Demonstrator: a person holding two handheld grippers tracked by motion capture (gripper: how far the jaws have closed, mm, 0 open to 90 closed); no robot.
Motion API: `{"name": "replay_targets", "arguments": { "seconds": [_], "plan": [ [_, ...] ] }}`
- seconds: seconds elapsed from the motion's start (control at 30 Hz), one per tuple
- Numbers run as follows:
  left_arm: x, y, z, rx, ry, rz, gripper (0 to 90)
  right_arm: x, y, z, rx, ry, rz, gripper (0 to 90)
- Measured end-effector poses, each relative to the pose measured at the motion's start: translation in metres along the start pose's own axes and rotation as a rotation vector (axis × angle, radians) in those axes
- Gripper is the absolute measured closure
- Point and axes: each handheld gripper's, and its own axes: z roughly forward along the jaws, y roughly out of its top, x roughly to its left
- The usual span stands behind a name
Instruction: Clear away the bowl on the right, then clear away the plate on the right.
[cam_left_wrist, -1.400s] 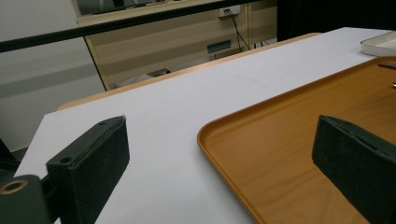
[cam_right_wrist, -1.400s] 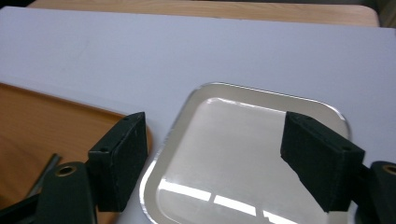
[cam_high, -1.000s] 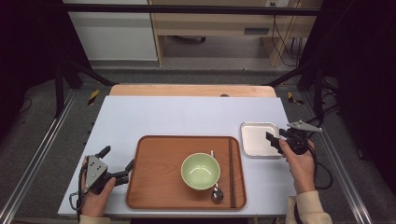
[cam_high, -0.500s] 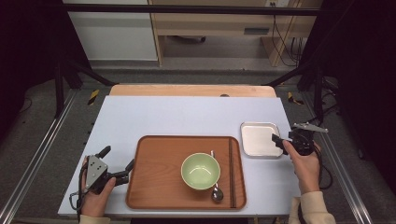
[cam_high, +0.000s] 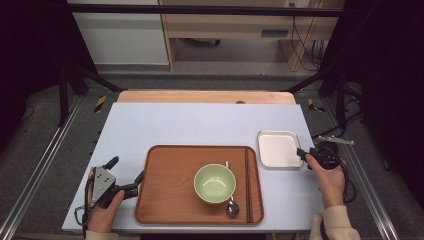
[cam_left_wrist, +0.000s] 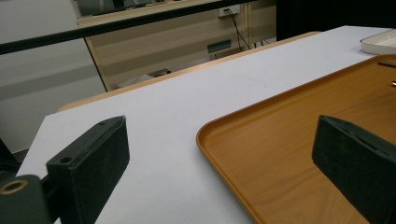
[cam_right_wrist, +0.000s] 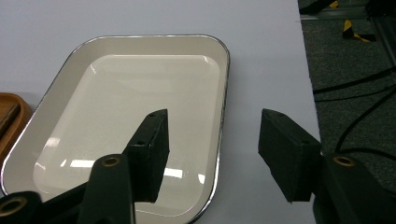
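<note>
1. Your left hand-held gripper (cam_high: 126, 176) rests on the counter (cam_high: 200, 122) with its jaws spread wide and nothing between them, straddling the left rim of the tray (cam_high: 165, 195). The tray looks like stiff wood and carries a bowl (cam_high: 214, 183), spoon (cam_high: 231, 206) and chopsticks (cam_high: 246, 182), so I judge it heavy to lift by one edge and prone to tip; keep it flat if you take it.
2. The dish (cam_high: 278, 149) sits on the counter just right of the tray, close to it but apart.
3. Your right hand-held gripper (cam_right_wrist: 212, 149) is also released and empty, its jaws set either side of the dish's right rim (cam_right_wrist: 223, 116), one over the inside, one over the counter.
4. The dish looks like enamelled metal: rigid, fairly light, glossy and likely slippery.
5. Take hold on the raised rim at mid-edge, pushing the jaws well down so the lip seats against the pads; a shallow pinch will probably slide off.
</note>
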Motion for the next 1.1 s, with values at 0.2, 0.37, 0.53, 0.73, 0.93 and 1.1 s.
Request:
{"name": "replay_targets", "arguments": {
  "seconds": [0.2, 0.37, 0.53, 0.73, 0.93, 1.1],
  "plan": [
    [-0.001, 0.000, 0.000, 0.002, -0.006, 0.003, 3.7, -0.002, -0.003, 0.003, 0.025, 0.002, 0.014, 51.1],
    [-0.003, 0.000, 0.001, 0.007, -0.009, 0.008, 3.7, -0.004, -0.004, 0.004, 0.030, 0.006, 0.027, 55.7],
    [-0.003, 0.000, 0.000, 0.008, 0.000, -0.001, 3.7, -0.004, -0.005, 0.009, 0.043, 0.020, 0.033, 59.1],
    [-0.003, 0.001, 0.001, 0.007, 0.010, -0.010, 3.7, -0.001, -0.007, 0.015, 0.064, 0.023, 0.020, 62.3],
    [-0.002, 0.000, 0.000, 0.000, 0.000, -0.012, 3.7, -0.001, -0.007, 0.018, 0.077, 0.019, 0.031, 68.5],
    [-0.003, 0.002, 0.000, -0.006, -0.009, -0.006, 3.7, -0.003, -0.007, 0.017, 0.096, 0.007, 0.058, 78.2]
  ]
}}
